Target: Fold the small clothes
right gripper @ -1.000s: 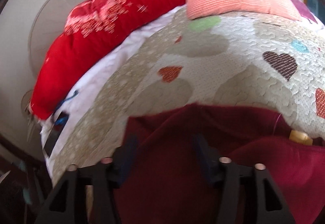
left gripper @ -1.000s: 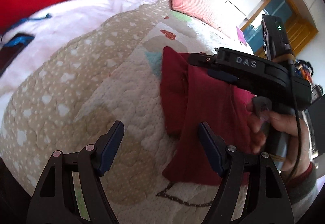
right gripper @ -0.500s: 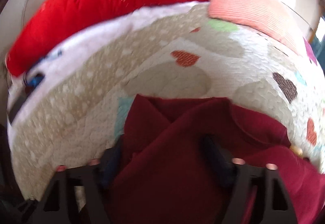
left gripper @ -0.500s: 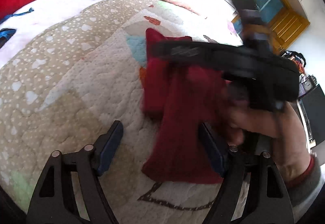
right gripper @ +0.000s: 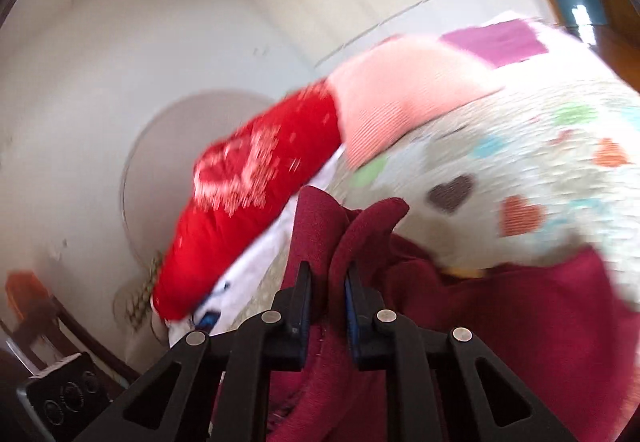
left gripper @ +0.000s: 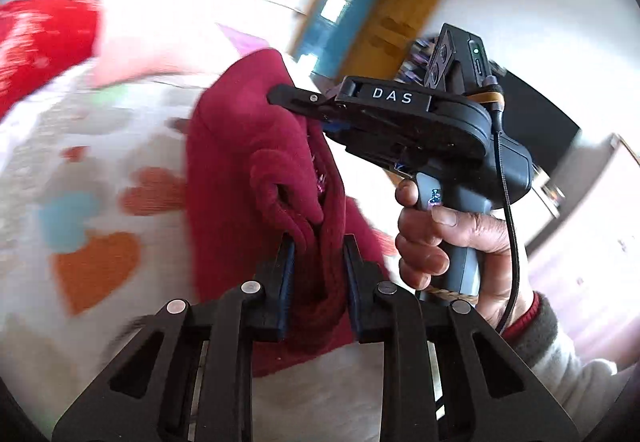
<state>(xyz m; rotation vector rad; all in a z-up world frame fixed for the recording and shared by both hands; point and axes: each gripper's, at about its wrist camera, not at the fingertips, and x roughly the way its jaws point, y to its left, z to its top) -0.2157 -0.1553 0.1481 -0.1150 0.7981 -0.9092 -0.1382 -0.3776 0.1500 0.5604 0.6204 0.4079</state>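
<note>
— So, where's the dark red knitted garment (left gripper: 248, 145)?

— Lifted off the cream quilted bedspread with coloured hearts (left gripper: 96, 201), bunched between both tools. On the left wrist camera, the left gripper (left gripper: 318, 254) has its two black fingers with blue pads drawn narrow, and a thick fold of the cloth is pinched between them. The rest hangs down past the fingers and rises in a hump above them.

— And the other tool?

— The right gripper (left gripper: 280, 97) comes in from the right side of that view, black body marked "DAS", its tip pressed into the upper edge of the garment. Its own camera shows it better: the right gripper (right gripper: 327, 296) is nearly closed, with two upright folds of the same red cloth (right gripper: 320, 226) clamped between the pads. More of the fabric spreads out low and to the right, over the bedspread (right gripper: 540, 169).

— Who's holding it?

— A bare right hand (left gripper: 444, 238) wraps the grey handle, wrist in a red cuff under a pale sleeve. A thin black cable (left gripper: 508, 201) runs down beside the handle.

— Anything else around?

— A bright red pillow with white sparkle pattern (right gripper: 248, 209) lies along the head of the bed, touching a ribbed salmon-pink cushion (right gripper: 400, 89) next to it. Behind them is a pale wall. On the left view, a blue door in an orange wooden frame (left gripper: 352, 9) stands far off. Both pictures are blurred, so finer detail of the weave cannot be told.
</note>
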